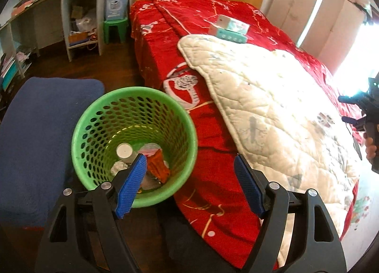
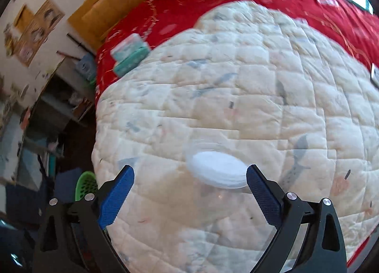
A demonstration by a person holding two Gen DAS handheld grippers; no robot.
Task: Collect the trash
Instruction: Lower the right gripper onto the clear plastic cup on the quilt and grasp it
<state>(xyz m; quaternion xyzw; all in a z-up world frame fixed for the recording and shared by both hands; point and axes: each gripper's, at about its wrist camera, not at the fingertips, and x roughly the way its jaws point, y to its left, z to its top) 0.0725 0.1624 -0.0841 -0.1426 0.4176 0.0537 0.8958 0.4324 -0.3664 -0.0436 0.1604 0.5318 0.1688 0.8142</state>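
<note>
No text or label is legible anywhere.

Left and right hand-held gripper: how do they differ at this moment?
The left hand-held gripper is over the edge of the green basket beside the bed; the right hand-held gripper is over the white quilt. Nothing sits between the left gripper's blue pads; a clear plastic container with a white lid lies between the right's. Both are open.

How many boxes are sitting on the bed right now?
2, stacked near the headboard end on the red bedspread: a teal box underneath and a smaller pale box on top, just beyond the white quilt. Others could be hidden outside the frame.
</note>
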